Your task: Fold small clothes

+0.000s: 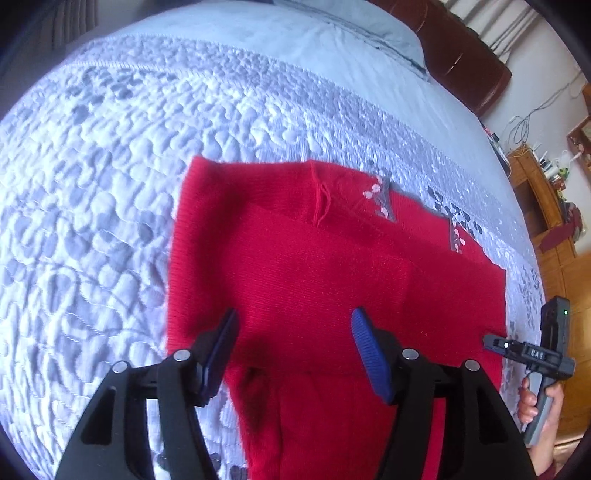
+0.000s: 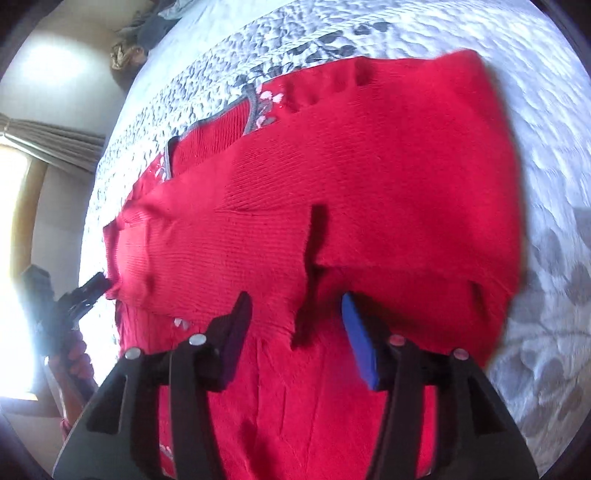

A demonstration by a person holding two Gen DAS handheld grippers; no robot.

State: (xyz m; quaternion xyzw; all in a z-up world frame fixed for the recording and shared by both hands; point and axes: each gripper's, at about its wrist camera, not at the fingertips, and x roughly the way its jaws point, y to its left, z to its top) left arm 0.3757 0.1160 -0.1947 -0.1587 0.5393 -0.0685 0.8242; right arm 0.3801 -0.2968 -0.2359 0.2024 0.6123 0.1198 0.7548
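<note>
A small red knitted sweater (image 1: 314,266) with grey trim and pink flower motifs lies partly folded on the quilted bedspread (image 1: 110,166). My left gripper (image 1: 293,332) is open and hovers just above the sweater's near part, holding nothing. In the right wrist view the same sweater (image 2: 351,184) fills the middle, with a folded layer on top. My right gripper (image 2: 295,314) is open above its near edge and empty. The right gripper also shows in the left wrist view (image 1: 532,354) at the sweater's right edge; the left gripper shows in the right wrist view (image 2: 74,299) at the sweater's left edge.
The white and grey quilt covers the bed on all sides of the sweater. A pillow (image 1: 369,29) and a brown headboard (image 1: 461,55) lie at the far end. A wooden cabinet (image 1: 546,206) stands to the right. A curtained window (image 2: 22,155) is bright at the left.
</note>
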